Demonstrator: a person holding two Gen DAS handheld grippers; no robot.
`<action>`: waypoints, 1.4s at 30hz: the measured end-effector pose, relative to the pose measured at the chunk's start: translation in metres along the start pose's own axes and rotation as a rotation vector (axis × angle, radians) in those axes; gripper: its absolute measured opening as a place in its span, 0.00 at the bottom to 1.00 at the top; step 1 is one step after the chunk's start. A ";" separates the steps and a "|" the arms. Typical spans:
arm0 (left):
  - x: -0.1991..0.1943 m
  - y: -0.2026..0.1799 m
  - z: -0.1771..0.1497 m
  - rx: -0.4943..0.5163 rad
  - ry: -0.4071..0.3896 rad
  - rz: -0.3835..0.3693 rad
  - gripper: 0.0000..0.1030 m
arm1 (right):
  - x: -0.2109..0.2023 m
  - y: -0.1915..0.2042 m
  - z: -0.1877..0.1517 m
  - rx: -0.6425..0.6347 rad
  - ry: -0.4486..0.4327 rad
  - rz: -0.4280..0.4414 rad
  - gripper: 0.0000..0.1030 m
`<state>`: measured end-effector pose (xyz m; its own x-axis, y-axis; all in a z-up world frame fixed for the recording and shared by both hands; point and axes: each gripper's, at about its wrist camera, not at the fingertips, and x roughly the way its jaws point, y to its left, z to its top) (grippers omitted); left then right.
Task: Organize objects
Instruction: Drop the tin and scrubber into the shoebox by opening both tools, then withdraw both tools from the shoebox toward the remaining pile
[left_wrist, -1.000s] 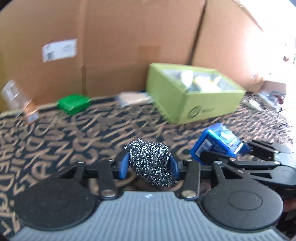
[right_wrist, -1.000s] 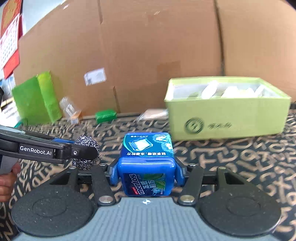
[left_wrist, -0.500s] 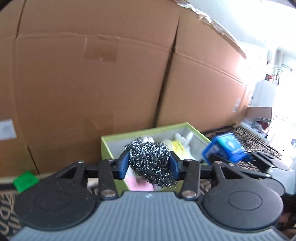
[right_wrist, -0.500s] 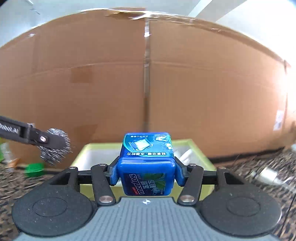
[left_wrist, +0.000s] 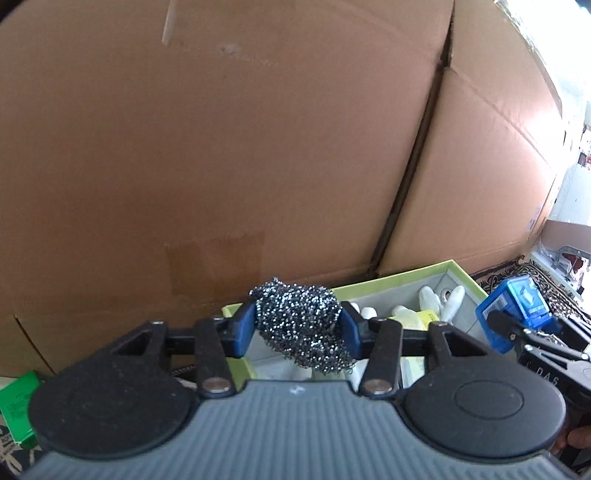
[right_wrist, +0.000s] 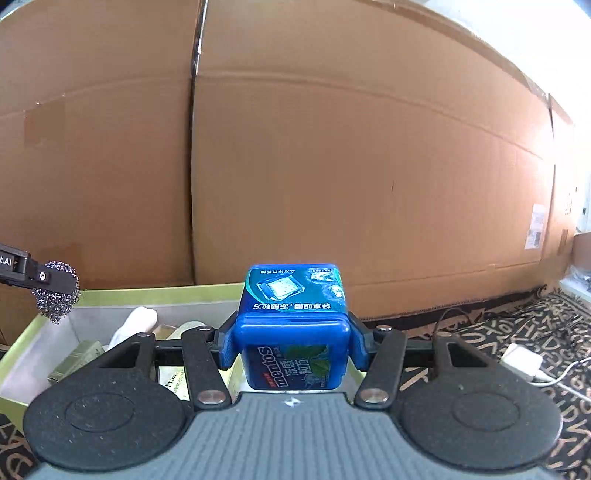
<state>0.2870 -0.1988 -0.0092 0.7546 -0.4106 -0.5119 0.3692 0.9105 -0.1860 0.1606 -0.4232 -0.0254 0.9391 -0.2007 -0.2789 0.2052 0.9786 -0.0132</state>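
A steel wool ball (left_wrist: 303, 325) hangs between the blue pads of my left gripper (left_wrist: 298, 330), over the near left part of the lime green box (left_wrist: 406, 283). Its jaws are opening, and both pads still touch the wool. My right gripper (right_wrist: 292, 345) is shut on a blue Mentos box (right_wrist: 293, 332), held over the right end of the green box (right_wrist: 155, 293). In the left wrist view the Mentos box (left_wrist: 517, 314) shows at the right, beside the green box. In the right wrist view the steel wool ball (right_wrist: 57, 301) shows at the left. The green box holds white and yellowish items.
A tall cardboard wall (left_wrist: 258, 147) stands right behind the green box. A small dark green box (left_wrist: 16, 410) lies at the far left. A white charger with cable (right_wrist: 521, 363) lies on the patterned cloth (right_wrist: 546, 325) to the right.
Both grippers have carried their loads forward from the cloth to over the green box, close to the cardboard wall. The left pads stand slightly wider around the wool.
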 end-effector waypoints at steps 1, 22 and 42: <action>0.001 0.001 -0.002 -0.005 -0.007 -0.011 0.69 | 0.002 -0.003 -0.003 0.002 0.015 0.009 0.59; -0.077 -0.005 -0.030 -0.003 -0.103 0.009 1.00 | -0.060 0.020 -0.003 0.044 -0.079 0.060 0.84; -0.199 0.082 -0.105 -0.111 -0.076 0.184 1.00 | -0.133 0.133 -0.029 -0.071 -0.013 0.372 0.85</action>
<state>0.1102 -0.0376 -0.0105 0.8438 -0.2353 -0.4824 0.1624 0.9686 -0.1884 0.0548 -0.2654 -0.0179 0.9494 0.1688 -0.2647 -0.1696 0.9853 0.0200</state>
